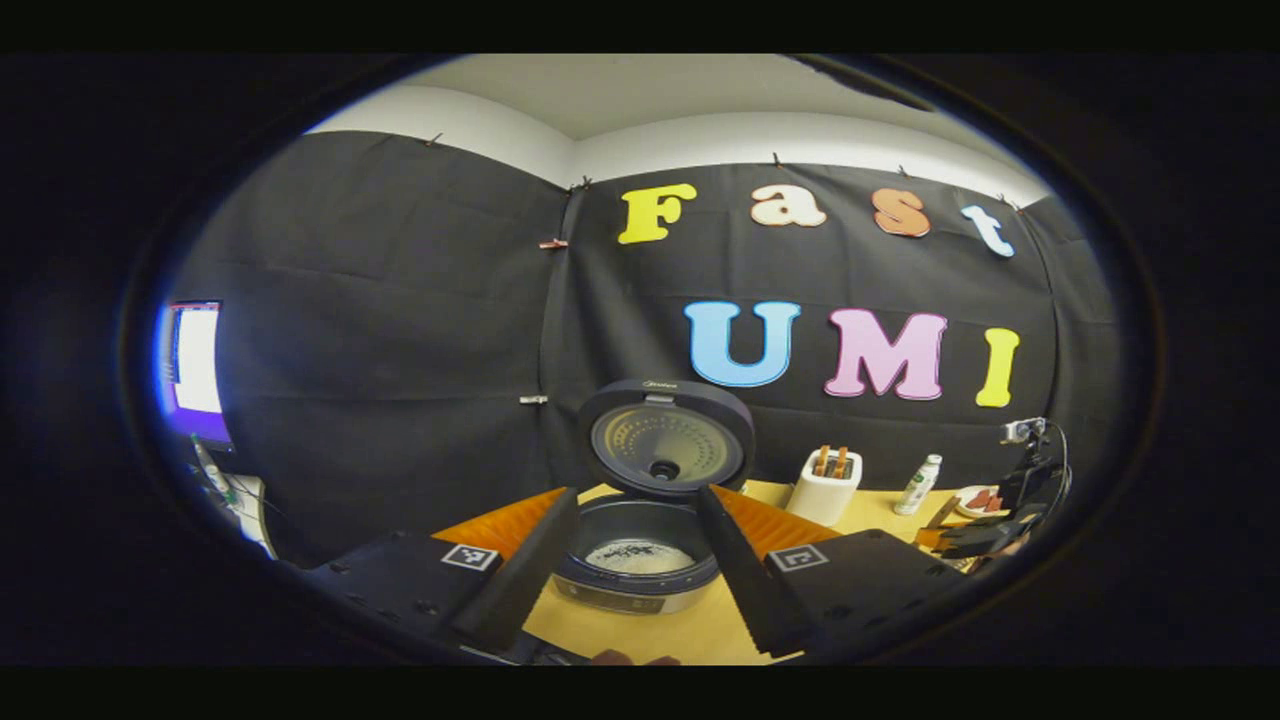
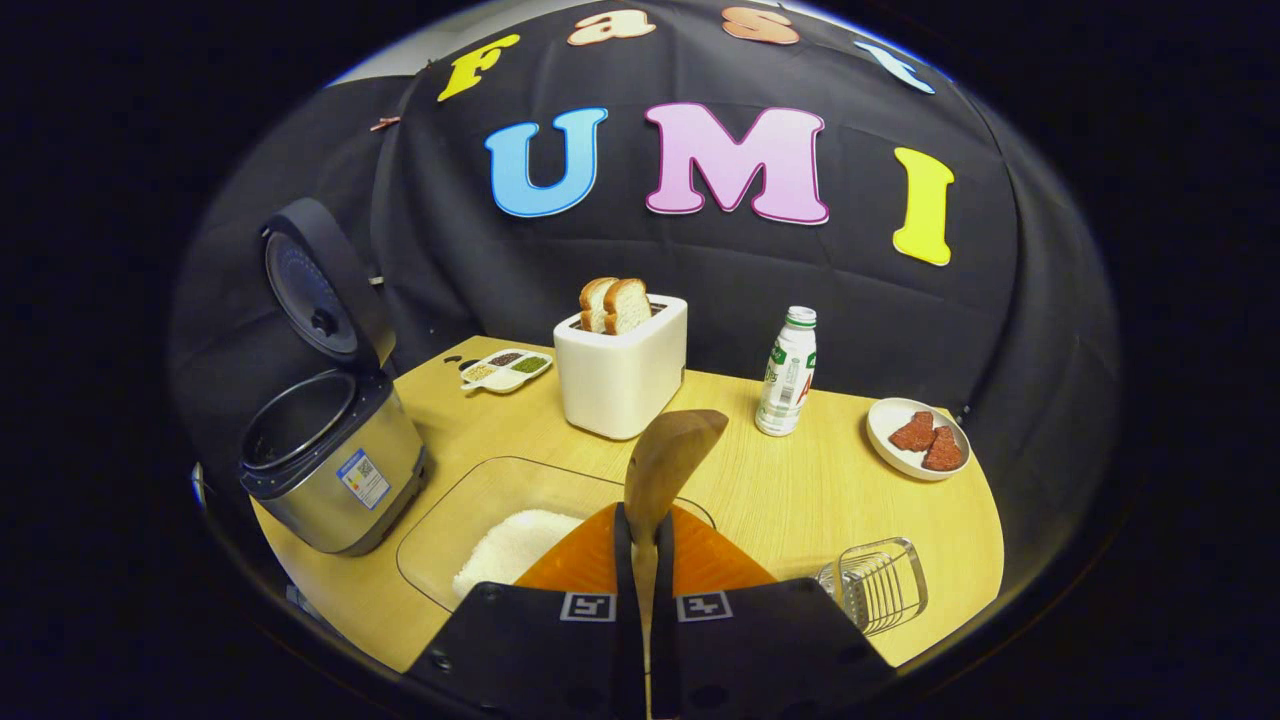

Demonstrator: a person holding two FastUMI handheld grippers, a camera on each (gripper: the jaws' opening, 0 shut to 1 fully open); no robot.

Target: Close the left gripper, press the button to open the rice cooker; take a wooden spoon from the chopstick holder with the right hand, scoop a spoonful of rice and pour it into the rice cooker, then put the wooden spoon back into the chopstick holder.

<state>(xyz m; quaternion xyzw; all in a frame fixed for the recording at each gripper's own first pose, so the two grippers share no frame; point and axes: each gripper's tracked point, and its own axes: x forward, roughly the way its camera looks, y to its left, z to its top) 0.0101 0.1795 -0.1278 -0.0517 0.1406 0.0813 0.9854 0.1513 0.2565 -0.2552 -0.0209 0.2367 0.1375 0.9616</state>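
The right claw (image 2: pixel 641 540) grips a smooth wooden spoon (image 2: pixel 668 462), its rounded bowl raised above the clear tray of white rice (image 2: pixel 510 545); the left claw (image 1: pixel 636 560) stands spread before the open, round-lidded rice cooker (image 1: pixel 640 560), its brushed-metal body bearing a small label too blurred to read, on the pale woodgrain table (image 2: pixel 800 490).

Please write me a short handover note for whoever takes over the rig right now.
Left gripper: open, hovering in front of the silver rice cooker with a dark lid.
Right gripper: shut on the wooden spoon, bowl up, above the clear tray of white rice.
Done: cooker lid is up; some rice already lies in its pot; spoon is out of the wire chopstick holder.
Left: the spoon looks empty, so scoop and pour if still needed, then return it to the holder.
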